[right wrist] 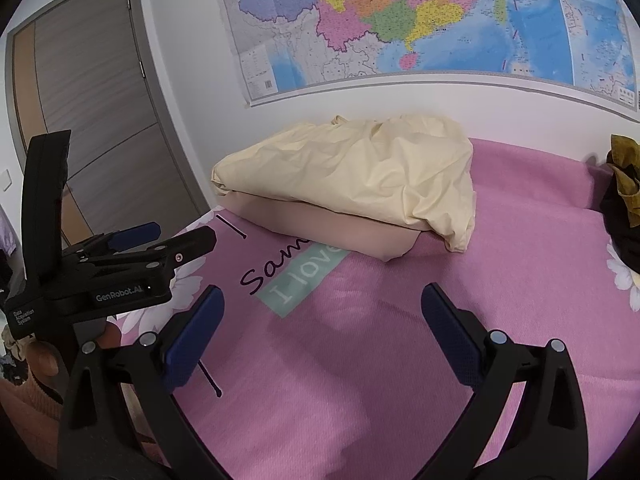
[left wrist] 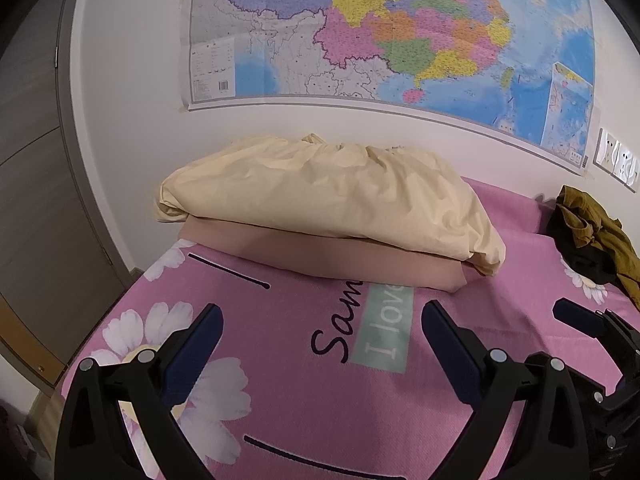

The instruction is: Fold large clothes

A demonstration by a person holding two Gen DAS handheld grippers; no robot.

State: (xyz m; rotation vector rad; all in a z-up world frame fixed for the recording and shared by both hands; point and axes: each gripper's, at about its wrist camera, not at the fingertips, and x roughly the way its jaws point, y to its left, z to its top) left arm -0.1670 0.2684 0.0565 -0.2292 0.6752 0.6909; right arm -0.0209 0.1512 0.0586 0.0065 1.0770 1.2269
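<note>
Lying crumpled at the right edge of both frames: an olive-and-black garment heap [left wrist: 592, 236] [right wrist: 624, 196], bunched on the pink bedspread [left wrist: 304, 384] [right wrist: 400, 360] against the wall, untouched, well apart from both tools. Sitting at centre frame, further back: a cream bundle [left wrist: 332, 196] [right wrist: 360, 176], wrinkled, resting on a flat tan pillow [left wrist: 332, 256] [right wrist: 340, 232] that partly covers the printed lettering and teal "I love" strip [left wrist: 386, 324] [right wrist: 300, 280]. Hovering low over the bedspread at the bottom of the left wrist view: left gripper [left wrist: 322, 340], blue pads spread wide, released, nothing between them. Seen again at the left edge of the right wrist view [right wrist: 182, 236], side on. Hovering likewise at the bottom of its own view: right gripper [right wrist: 322, 320], jaws parted, released, gripping nothing; visible too at the right edge of the left view [left wrist: 576, 316]. Hanging across the upper frame: a coloured wall map [left wrist: 400, 32] [right wrist: 420, 20]. Standing at far left: a grey-brown door [left wrist: 36, 184] [right wrist: 88, 112]. Showing at the right edge of the left view: white wall sockets [left wrist: 618, 160].
</note>
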